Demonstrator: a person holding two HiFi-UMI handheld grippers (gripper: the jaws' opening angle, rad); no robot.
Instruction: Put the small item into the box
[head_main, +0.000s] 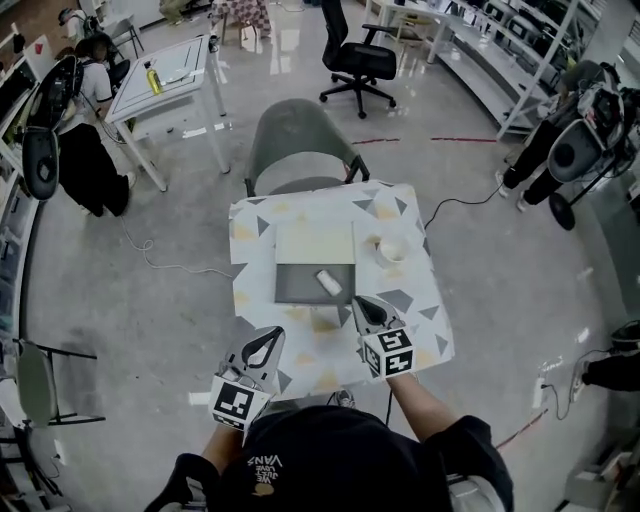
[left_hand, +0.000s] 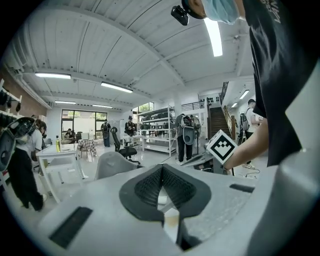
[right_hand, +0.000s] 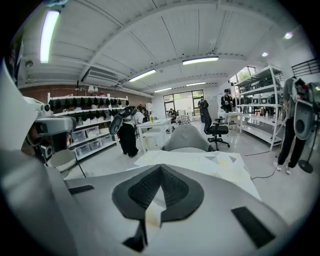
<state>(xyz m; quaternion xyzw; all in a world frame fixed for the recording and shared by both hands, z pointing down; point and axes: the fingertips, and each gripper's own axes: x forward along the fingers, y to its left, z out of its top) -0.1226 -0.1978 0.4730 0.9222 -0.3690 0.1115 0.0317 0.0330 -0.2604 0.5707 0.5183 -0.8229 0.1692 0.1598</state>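
Black-capped head (head_main: 300, 455) aside, both claws hover over the near edge of the triangle-patterned tabletop (head_main: 425, 300). The left claw (head_main: 274, 334) and right claw (head_main: 358, 301) are each pinched together on nothing, a resting pose, likely because the job looks finished. Just ahead of the right claw's tip, the small white oblong item (head_main: 328, 282) lies slanted inside the shallow grey open box (head_main: 292, 286), whose cream lid (head_main: 315, 243) is folded back beyond.
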